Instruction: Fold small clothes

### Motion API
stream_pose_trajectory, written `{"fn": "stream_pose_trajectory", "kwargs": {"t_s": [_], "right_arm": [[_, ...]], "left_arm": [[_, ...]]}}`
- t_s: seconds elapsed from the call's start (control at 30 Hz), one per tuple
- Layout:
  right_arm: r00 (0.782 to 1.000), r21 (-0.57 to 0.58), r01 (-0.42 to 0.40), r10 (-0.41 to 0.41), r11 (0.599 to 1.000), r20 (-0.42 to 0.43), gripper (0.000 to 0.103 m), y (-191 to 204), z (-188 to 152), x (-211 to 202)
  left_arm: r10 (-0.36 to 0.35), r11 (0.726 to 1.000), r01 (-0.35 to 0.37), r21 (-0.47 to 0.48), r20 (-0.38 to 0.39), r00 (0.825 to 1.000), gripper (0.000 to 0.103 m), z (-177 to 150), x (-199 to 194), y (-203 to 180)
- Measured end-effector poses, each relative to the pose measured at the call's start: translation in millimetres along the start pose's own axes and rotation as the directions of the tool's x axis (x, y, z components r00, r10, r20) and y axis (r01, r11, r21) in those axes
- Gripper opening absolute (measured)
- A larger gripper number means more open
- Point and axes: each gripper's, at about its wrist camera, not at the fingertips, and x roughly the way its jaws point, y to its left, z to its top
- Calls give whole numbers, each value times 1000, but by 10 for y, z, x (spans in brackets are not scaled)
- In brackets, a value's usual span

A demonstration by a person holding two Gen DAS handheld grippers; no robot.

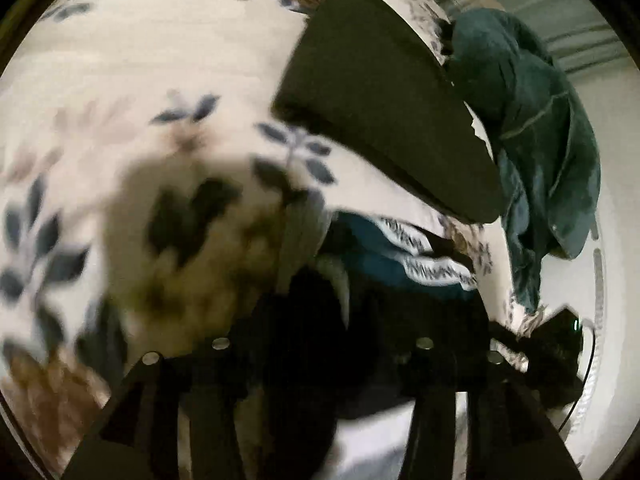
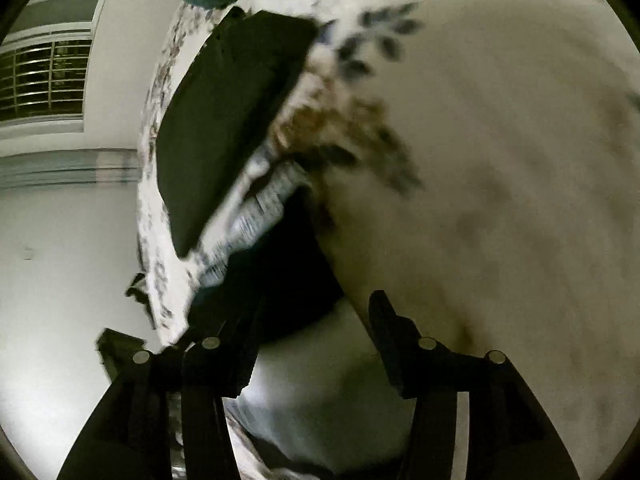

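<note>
Item: floral bedspread [image 1: 120, 60], cream with blue and tan leaf sprigs; serves as the folding surface.

Item: dark folded garment [image 1: 384, 112], flat and neat, well ahead of the left gripper [image 1: 320, 300]; judged finished and set aside.

Item: teal-and-white patterned garment [image 1: 400, 256], just ahead of the left fingertips, likely next for folding.

Item: teal clothes heap [image 1: 532, 128], beyond the folded piece, awaiting turn.

Left fingers: dark and blurred, spread cannot be told.

Right gripper [image 2: 316, 320]: fingers parted, nothing between; patterned garment just ahead-left.
</note>
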Motion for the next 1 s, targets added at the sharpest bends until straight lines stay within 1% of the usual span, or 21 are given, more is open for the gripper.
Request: {"fn": "stream_pose_trajectory", "kwargs": {"t_s": [0.03,0.07,0.1,0.17,0.23,0.27,0.37,0.43,0.47,0.5,0.53,0.57,0.6,0.67,0.7,0.8,0.83,0.87,0.9,0.93,1.0], "right_arm": [[1000,9,-1,1,1000,-16,54,15,54,90],[1000,13,-2,3,1000,-24,47,30,102,152],[1000,-3,10,-10,1000,-19,10,67,117,168],[998,-37,56,-55,998,20,7,179,151,145],[992,-57,108,-105,992,65,6,254,200,104],[990,-49,124,-120,991,74,6,164,250,-2],[983,-33,175,-173,984,59,5,84,334,93],[981,-47,192,-191,980,27,7,144,320,184],[980,-48,199,-198,979,19,10,173,294,164],[980,-54,200,-200,978,8,18,216,257,122],[983,-65,181,-182,981,1,31,217,200,27],[988,-88,153,-154,984,-3,40,294,93,-51],[991,-114,133,-134,985,-2,53,344,-33,-171],[994,-173,99,-105,980,-29,54,410,-346,-427],[994,-197,80,-93,977,-55,55,425,-518,-532],[985,-236,61,-97,970,-142,58,372,-1177,-830],[977,-232,56,-101,971,-188,58,293,-1467,-912],[970,-220,55,-104,974,-219,58,188,-1652,-999],[961,-202,54,-106,978,-256,58,80,-1862,-1060],[950,-183,56,-108,982,-293,58,-33,-2088,-1097],[926,-127,68,-110,990,-361,58,-303,-2574,-1157]], "left_arm": [[4,1000,-4,18,3,1000,12,16,22,-33],[14,999,-14,35,2,1000,12,31,30,-62],[22,998,-23,64,13,1000,11,33,-4,-92],[47,994,-49,99,28,999,10,45,-34,-129],[49,994,-50,101,13,999,10,112,25,-75],[46,995,-46,88,1,999,10,145,84,-22],[38,996,-35,76,-32,999,10,208,212,36],[32,997,-29,76,-45,998,13,210,168,13],[43,995,-39,95,-50,998,14,192,89,-31],[50,993,-44,109,-51,997,15,169,25,-74],[60,991,-54,125,-45,997,18,124,-59,-124],[77,988,-72,136,-34,996,22,71,-145,-164],[111,981,-106,161,-19,994,26,-53,-297,-225],[161,969,-157,188,-3,987,27,-264,-478,-282],[180,963,-176,204,0,984,34,-449,-597,-315],[165,967,-160,198,-10,986,68,-1001,-846,-327],[161,971,-153,185,-28,987,74,-1199,-899,-308],[154,975,-144,171,-50,987,74,-1366,-926,-295],[140,982,-126,143,-89,986,74,-1645,-967,-273],[142,983,-127,134,-110,984,74,-1784,-968,-283],[183,976,-159,146,-173,968,74,-2254,-922,-279]]}}
